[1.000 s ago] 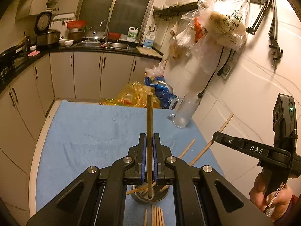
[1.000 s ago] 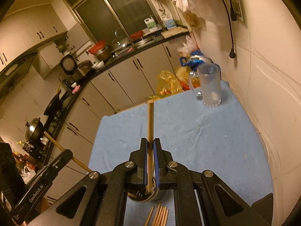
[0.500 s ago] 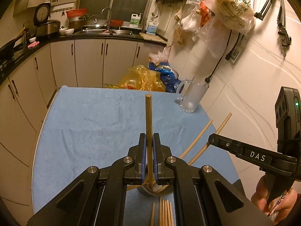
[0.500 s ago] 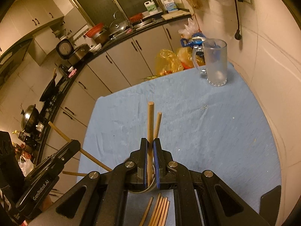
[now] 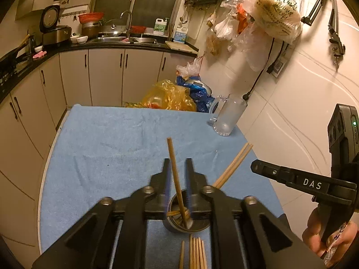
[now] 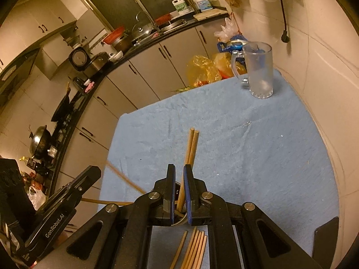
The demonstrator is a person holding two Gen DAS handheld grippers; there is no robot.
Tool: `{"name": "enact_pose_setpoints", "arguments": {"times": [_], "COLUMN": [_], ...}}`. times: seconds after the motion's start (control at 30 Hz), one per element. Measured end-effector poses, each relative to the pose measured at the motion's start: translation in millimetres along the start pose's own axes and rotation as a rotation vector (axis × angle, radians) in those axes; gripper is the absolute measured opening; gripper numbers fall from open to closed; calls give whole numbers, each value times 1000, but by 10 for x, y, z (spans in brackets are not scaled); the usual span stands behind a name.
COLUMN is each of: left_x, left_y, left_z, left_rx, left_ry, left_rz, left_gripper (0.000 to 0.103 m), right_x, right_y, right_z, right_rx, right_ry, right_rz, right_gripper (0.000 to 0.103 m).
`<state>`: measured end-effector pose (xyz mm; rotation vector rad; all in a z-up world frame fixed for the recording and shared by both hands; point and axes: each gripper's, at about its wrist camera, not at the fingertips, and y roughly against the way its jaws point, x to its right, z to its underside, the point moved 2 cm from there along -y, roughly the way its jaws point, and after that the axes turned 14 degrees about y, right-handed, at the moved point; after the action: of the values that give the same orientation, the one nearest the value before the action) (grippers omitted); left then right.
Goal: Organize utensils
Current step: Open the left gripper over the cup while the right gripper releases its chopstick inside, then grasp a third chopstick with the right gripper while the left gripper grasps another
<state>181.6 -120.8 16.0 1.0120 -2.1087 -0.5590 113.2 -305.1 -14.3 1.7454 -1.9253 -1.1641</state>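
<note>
Matte black two-finger left gripper (image 5: 178,168) with blue pads and round silver screws at the linkage joints; same black build on the right gripper (image 6: 179,174), lettered "DAS" in white, small green light on its housing.

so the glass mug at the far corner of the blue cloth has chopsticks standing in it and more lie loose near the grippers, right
Not quite: the glass mug is empty. The standing chopsticks are in the small metal cup near the grippers, as the left wrist view shows. More chopsticks do lie loose on the blue cloth.
</note>
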Motion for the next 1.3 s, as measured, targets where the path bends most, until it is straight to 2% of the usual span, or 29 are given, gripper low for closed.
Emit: {"name": "enact_pose_setpoints", "arguments": {"times": [0.03, 0.23, 0.4, 0.5, 0.7, 0.83, 1.07, 1.3], "left_x": [7, 13, -139, -295, -541, -596, -652, -853], "left_y": [55, 405, 655, 668, 411, 338, 439, 596], "left_z": [-14, -26, 242, 572, 1438, 1850, 2028, 2035], "left_rx": [14, 75, 81, 29, -164, -257, -275, -266], "left_ry": [-2, 0, 11, 24, 4, -45, -109, -98], "left_rz": [2, 14, 6, -6, -67, -67, -78, -98], "left_gripper": [25, 28, 30, 31, 31, 31, 31, 31], "right_x": [-3, -24, -15, 42, 91, 97, -78, -216], "right_y": [37, 307, 317, 204, -7, -79, -238, -486], "right_z": [2, 110, 469, 846, 1532, 1804, 2039, 2075], "right_rx": [5, 28, -32, -107, -239, -270, -301, -317], "right_ry": [-1, -19, -29, -53, -64, -79, -63, -51], "right_rz": [2, -7, -14, -10, 36, 44, 42, 54], "right_gripper": [9, 11, 12, 12, 12, 12, 12, 12]}}
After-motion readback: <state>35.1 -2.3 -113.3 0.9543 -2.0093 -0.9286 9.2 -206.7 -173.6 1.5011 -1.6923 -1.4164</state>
